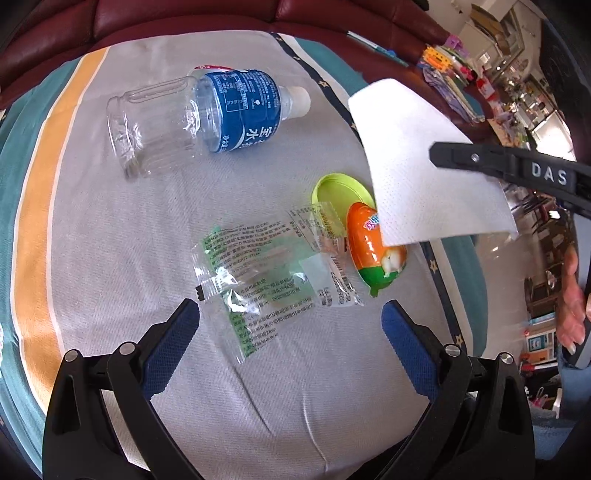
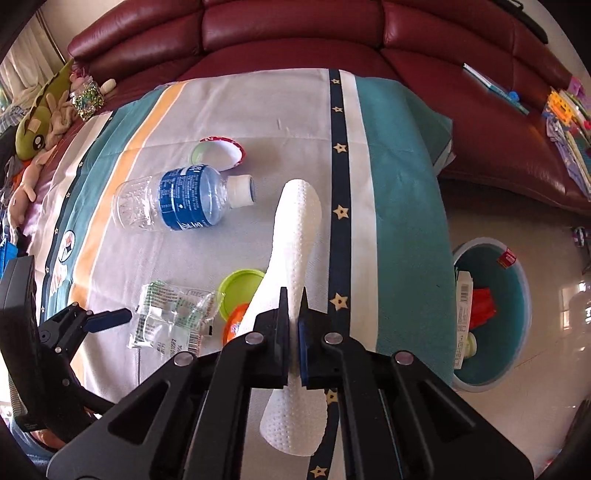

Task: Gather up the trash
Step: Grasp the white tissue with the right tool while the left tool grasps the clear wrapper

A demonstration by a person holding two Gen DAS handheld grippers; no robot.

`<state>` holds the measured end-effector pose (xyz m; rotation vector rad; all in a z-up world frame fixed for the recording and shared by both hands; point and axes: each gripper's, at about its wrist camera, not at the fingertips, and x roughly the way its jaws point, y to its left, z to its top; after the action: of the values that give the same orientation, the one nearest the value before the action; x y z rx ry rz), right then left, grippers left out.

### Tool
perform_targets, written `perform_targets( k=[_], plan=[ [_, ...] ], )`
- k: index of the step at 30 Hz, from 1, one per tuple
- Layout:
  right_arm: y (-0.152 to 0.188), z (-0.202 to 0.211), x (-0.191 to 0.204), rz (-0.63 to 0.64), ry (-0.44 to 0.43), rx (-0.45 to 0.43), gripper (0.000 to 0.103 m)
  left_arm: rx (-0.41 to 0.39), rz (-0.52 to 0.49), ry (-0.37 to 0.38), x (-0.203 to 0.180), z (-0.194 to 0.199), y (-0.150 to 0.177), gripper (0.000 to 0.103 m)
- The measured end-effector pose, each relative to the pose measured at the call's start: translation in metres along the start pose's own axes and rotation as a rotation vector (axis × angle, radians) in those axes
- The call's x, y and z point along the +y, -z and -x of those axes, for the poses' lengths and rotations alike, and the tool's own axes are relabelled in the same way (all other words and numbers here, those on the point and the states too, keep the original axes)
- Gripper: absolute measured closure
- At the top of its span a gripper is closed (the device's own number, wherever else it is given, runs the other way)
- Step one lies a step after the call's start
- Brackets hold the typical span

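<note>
My right gripper [image 2: 294, 299] is shut on a white paper towel [image 2: 295, 236], which hangs lifted above the striped cloth [image 2: 399, 184]; the same paper towel [image 1: 424, 166] shows in the left wrist view with the right gripper's fingers [image 1: 480, 158] clamped on it. My left gripper [image 1: 291, 314] stands open just above a clear printed wrapper [image 1: 266, 266], not touching it. An empty water bottle [image 1: 199, 118] with a blue label lies on its side further back. An orange and green toy-shaped package [image 1: 373, 254] and a lime green lid [image 1: 340, 192] lie right of the wrapper.
A round teal bin [image 2: 513, 317] with several pieces of trash inside stands on the floor right of the cloth. A red-rimmed paper cup [image 2: 221, 149] lies behind the bottle. A dark red sofa [image 2: 295, 33] runs behind, with plush toys [image 2: 40, 114] left and books [image 2: 569, 122] right.
</note>
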<state>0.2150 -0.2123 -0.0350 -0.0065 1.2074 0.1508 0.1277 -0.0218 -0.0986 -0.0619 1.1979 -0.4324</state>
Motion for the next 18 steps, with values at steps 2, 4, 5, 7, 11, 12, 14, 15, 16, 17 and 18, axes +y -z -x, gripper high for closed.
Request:
perform_targets(
  k=[2,4,5,7,11,12,14,15,16,17,18],
  plan=[
    [0.006,-0.001,-0.006,-0.011,0.002,0.002,0.099,0.004,0.019,-0.030,0.000,-0.005,-0.004,0.004],
    [0.011,-0.001,-0.012,-0.025,-0.008,0.004,0.099,-0.003,0.042,-0.040,0.001,-0.008,-0.007,0.004],
    [0.013,-0.002,-0.014,-0.033,-0.013,0.006,0.099,-0.008,0.046,-0.055,0.001,-0.009,-0.008,0.005],
    [0.016,-0.002,-0.019,-0.048,-0.022,0.008,0.099,-0.017,0.035,-0.091,-0.002,-0.009,-0.008,0.011],
    [0.021,-0.002,-0.027,-0.067,-0.039,0.004,0.099,-0.052,0.029,-0.131,-0.007,-0.003,-0.009,0.039],
    [0.022,-0.002,-0.028,-0.070,-0.044,0.001,0.099,-0.059,0.032,-0.140,-0.007,0.000,-0.009,0.044],
    [0.023,0.000,-0.030,-0.073,-0.055,-0.005,0.099,-0.066,0.033,-0.161,-0.008,0.006,-0.010,0.051],
    [0.024,0.001,-0.031,-0.074,-0.059,-0.008,0.099,-0.066,0.030,-0.169,-0.008,0.007,-0.010,0.055],
    [0.025,0.002,-0.032,-0.074,-0.063,-0.013,0.099,-0.064,0.034,-0.167,-0.006,0.009,-0.009,0.059],
    [0.026,0.003,-0.033,-0.075,-0.066,-0.016,0.099,-0.064,0.042,-0.163,-0.005,0.010,-0.008,0.060],
    [0.027,0.004,-0.035,-0.076,-0.070,-0.019,0.099,-0.063,0.045,-0.161,-0.004,0.012,-0.007,0.060]
  ],
)
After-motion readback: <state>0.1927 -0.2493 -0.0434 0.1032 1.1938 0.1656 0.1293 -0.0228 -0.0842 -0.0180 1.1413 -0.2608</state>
